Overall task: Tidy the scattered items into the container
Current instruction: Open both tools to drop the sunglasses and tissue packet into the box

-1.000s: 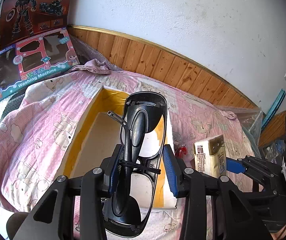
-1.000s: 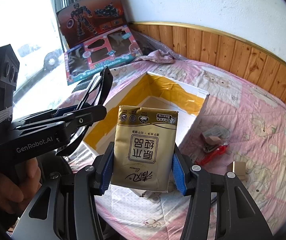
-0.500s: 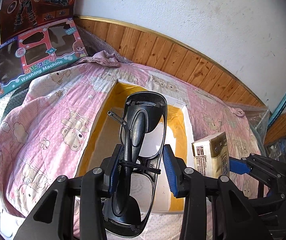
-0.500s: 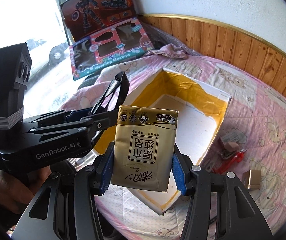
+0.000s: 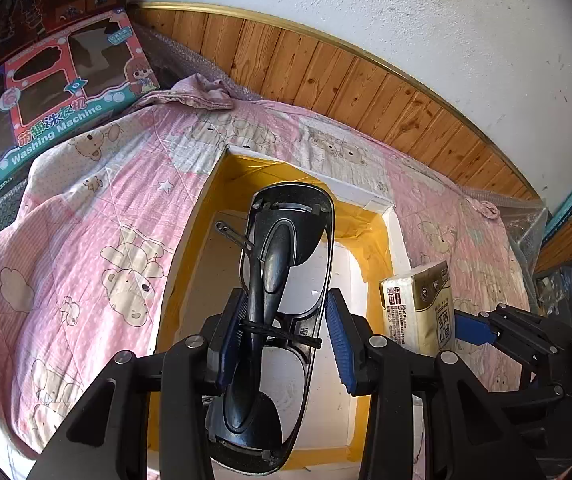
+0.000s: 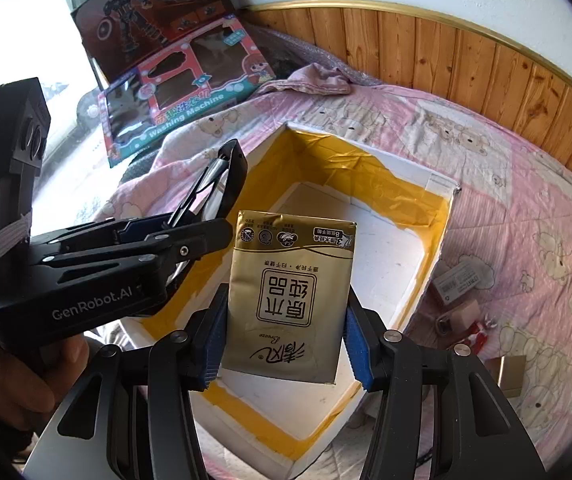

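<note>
A white foam box (image 5: 395,236) (image 6: 441,248) lined with yellow tape lies open on the pink bedspread. My left gripper (image 5: 282,340) is shut on folded black glasses (image 5: 286,264), held above the box's inside; in the right wrist view the glasses (image 6: 230,176) stick out of the left gripper (image 6: 190,236) over the box's left wall. My right gripper (image 6: 286,340) is shut on a gold tissue pack (image 6: 289,300), hanging over the near part of the box. In the left wrist view the tissue pack (image 5: 417,308) sits just right of the box.
Small items lie on the bedspread right of the box: a white packet (image 6: 457,282), a red object (image 6: 479,330), a small brown box (image 6: 509,372). Two toy boxes (image 6: 182,96) lean at the far left. Wood panelling (image 5: 365,88) backs the bed. A hand (image 6: 10,380) holds the left gripper.
Both grippers have moved over the foam box with their loads; the box now lies further beneath them. Neither grip has changed.
</note>
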A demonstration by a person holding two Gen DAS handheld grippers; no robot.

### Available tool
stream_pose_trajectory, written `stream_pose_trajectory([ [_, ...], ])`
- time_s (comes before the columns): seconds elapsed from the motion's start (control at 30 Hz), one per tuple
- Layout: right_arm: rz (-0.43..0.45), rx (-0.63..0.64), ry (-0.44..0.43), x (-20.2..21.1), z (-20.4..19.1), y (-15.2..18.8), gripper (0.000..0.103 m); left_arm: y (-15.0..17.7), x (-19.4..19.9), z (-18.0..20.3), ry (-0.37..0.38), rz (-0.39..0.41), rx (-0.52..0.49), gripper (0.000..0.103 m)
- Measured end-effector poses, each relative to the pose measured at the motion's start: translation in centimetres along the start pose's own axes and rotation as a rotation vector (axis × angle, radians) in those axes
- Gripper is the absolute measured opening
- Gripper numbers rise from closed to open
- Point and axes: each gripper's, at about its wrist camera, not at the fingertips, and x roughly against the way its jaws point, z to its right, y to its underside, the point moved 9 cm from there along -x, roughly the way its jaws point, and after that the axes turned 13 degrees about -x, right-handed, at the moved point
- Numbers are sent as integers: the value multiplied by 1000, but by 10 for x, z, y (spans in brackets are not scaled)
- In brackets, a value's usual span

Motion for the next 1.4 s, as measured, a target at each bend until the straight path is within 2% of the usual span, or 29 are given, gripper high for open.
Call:
stream_pose_trajectory([
  [0.27, -31, 50, 82, -33, 23, -16, 54, -23, -32, -4, 6, -46, 19, 41],
  [0.5, -44, 127, 143, -58, 31, -29, 54, -28, -68, -5, 25, -115, 29, 41],
  [0.77, -69, 153, 149, -81, 38, -38, 54, -26, -104, -17, 37, -167, 97, 41],
  [0.83, -68, 160, 138, -85, 37, -39, 56, -27, -113, -15, 49, -182, 85, 42],
  [0.9, -65, 167, 131, -89, 36, -39, 58, -25, -122, -19, 11, -196, 68, 44],
  [0.97, -70, 149, 121, -89, 39, -37, 58, -21, -123, -23, -32, -200, 73, 61],
  [1.03, -66, 126, 98, -84, 41, -35, 58, -19, -118, -18, -11, -197, 72, 62],
  [1.1, -65, 113, 69, -77, 41, -31, 59, -20, -110, -14, -25, -187, 56, 68],
  [1.2, -63, 73, 32, -64, 42, -30, 59, -26, -96, -10, -36, -172, 62, 68],
  [1.4, -45, -55, -124, -18, 39, -20, 59, -27, -51, 6, -25, -115, 91, 68],
])
